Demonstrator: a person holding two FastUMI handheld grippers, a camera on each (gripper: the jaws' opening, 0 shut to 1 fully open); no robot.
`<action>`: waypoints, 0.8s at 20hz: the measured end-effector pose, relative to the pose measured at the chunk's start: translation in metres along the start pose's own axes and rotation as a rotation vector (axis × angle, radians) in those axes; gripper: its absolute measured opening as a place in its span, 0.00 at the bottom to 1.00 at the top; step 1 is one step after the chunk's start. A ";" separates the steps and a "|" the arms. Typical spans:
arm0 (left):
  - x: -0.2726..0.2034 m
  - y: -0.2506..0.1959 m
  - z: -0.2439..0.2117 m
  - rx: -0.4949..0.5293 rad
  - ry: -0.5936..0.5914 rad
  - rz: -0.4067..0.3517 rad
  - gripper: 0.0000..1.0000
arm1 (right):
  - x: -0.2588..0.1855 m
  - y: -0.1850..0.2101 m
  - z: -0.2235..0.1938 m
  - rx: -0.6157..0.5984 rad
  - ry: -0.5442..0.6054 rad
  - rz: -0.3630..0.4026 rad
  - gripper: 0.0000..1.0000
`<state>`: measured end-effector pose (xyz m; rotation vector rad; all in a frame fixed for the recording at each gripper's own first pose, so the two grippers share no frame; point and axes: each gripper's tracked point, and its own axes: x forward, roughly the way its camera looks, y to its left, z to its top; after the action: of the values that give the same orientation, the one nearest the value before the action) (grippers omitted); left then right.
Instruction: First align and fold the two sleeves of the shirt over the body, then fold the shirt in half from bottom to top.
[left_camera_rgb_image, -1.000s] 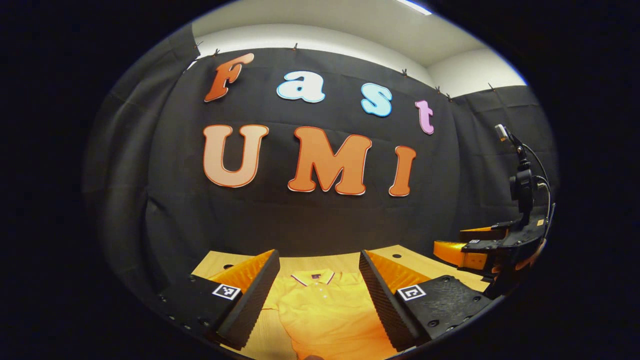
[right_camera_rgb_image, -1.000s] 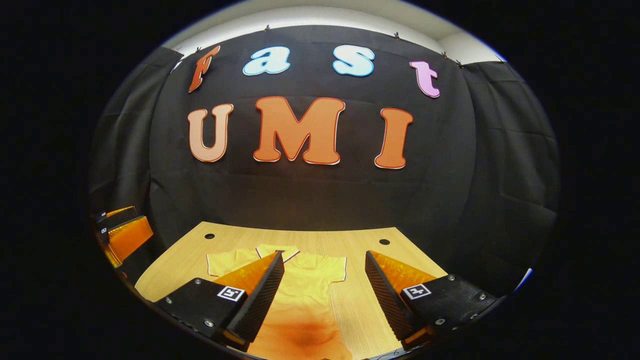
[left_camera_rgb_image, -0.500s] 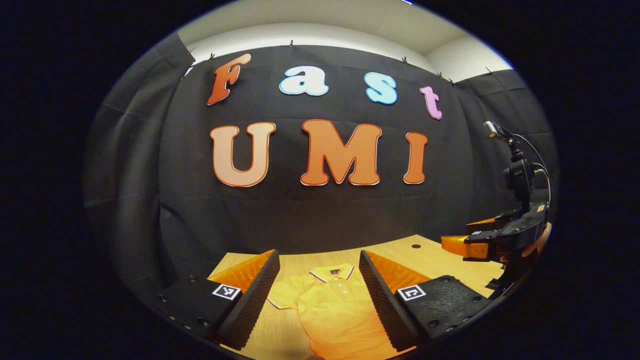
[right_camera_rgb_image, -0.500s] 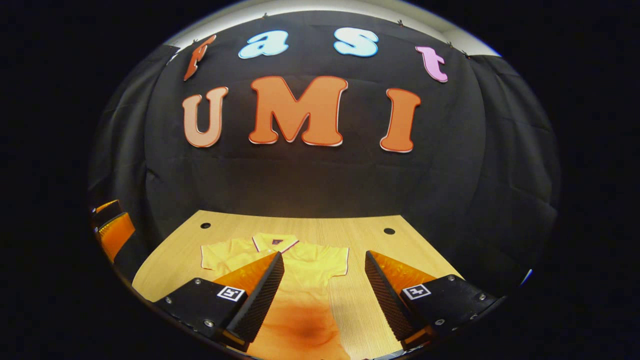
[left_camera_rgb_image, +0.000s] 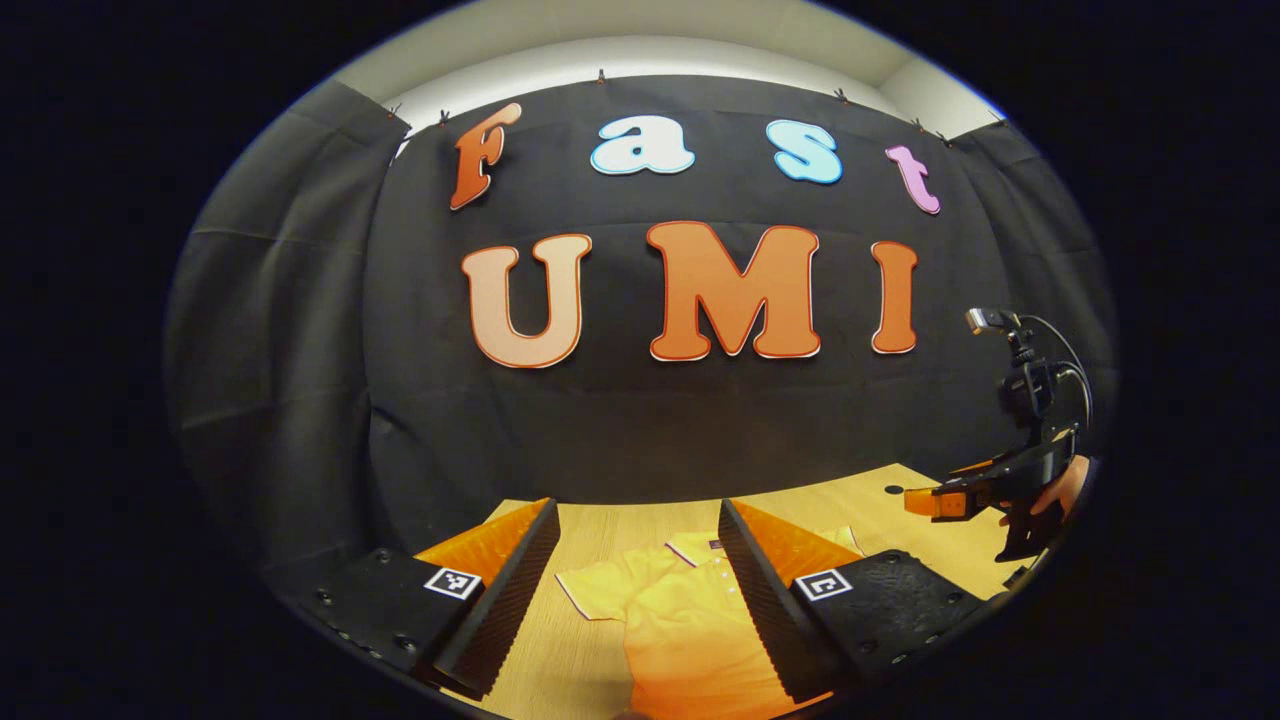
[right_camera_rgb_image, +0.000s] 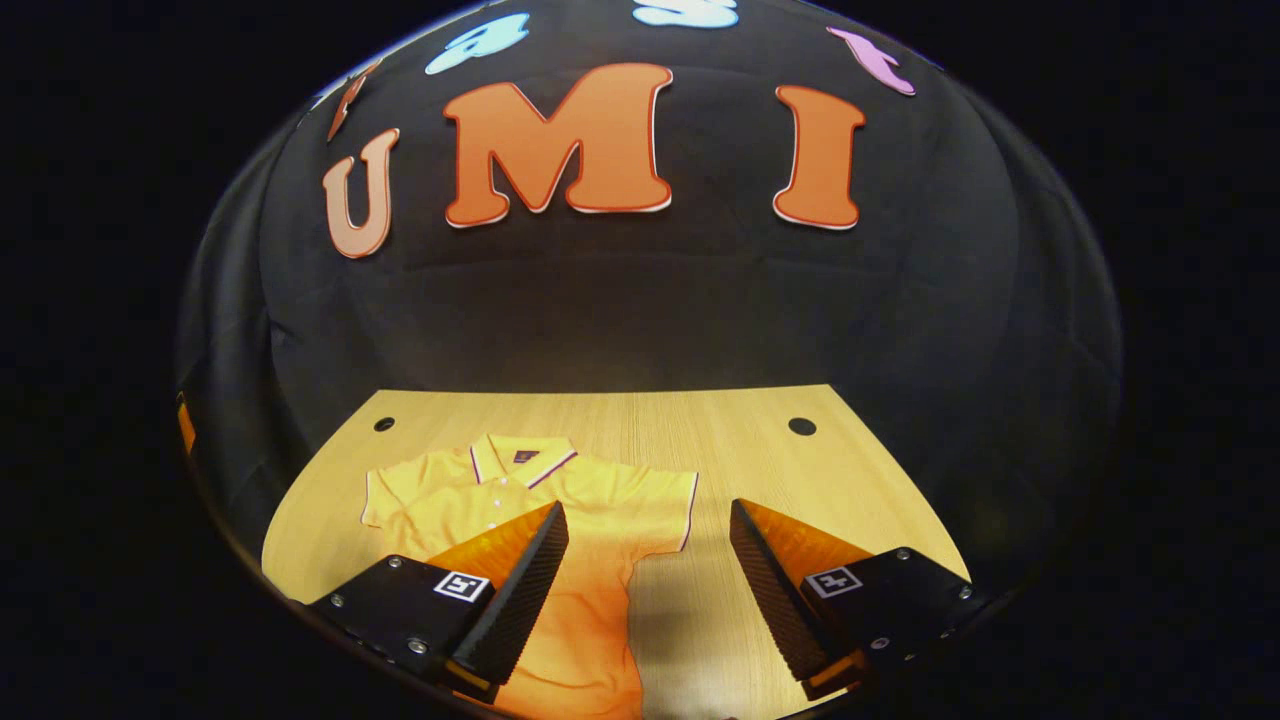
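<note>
Booth draped in black cloth (right_camera_rgb_image: 620, 310) behind a light wooden table (right_camera_rgb_image: 780, 470) with two round holes (right_camera_rgb_image: 801, 426) near its far edge.

Yellow polo shirt (right_camera_rgb_image: 560, 490) laid flat on the table, collar (right_camera_rgb_image: 522, 458) toward the cloth wall, both short sleeves spread out to the sides, unfolded. Dark piping noted along collar and sleeve hems.

Right gripper (right_camera_rgb_image: 648, 570): held above the table, jaws released and wide apart, gripping nothing. In the right gripper view, shirt body partly beneath and beyond the left-hand finger (right_camera_rgb_image: 515, 590); one sleeve (right_camera_rgb_image: 665, 510) reaching into the gap between the jaws, just ahead of them; bare wood under the right-hand finger. No contact with the fabric visible.

Left gripper (left_camera_rgb_image: 638, 590): likewise released, jaws wide, nothing between the pads. In the left gripper view, shirt (left_camera_rgb_image: 680, 620) lying between the jaws and ahead of them, collar near the right-hand finger, one sleeve (left_camera_rgb_image: 600, 592) pointing toward the left-hand finger. Contact with the cloth cannot be confirmed.

Right gripper also seen far off to the right in the left gripper view (left_camera_rgb_image: 940, 497), above the table edge, held by a hand (left_camera_rgb_image: 1060, 490).
</note>
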<state>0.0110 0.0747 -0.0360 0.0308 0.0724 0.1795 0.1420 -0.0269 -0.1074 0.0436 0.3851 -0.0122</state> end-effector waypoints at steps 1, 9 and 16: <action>0.000 0.001 -0.004 0.005 0.014 0.015 0.98 | 0.013 -0.003 -0.005 -0.004 0.033 0.004 0.99; -0.020 0.016 -0.027 0.030 0.101 0.191 0.96 | 0.097 -0.021 -0.033 -0.025 0.242 0.034 1.00; -0.039 0.004 -0.054 0.023 0.192 0.253 0.96 | 0.151 -0.031 -0.056 -0.041 0.413 0.069 0.95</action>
<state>-0.0323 0.0729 -0.0869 0.0455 0.2631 0.4350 0.2602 -0.0555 -0.2170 0.0190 0.7964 0.0739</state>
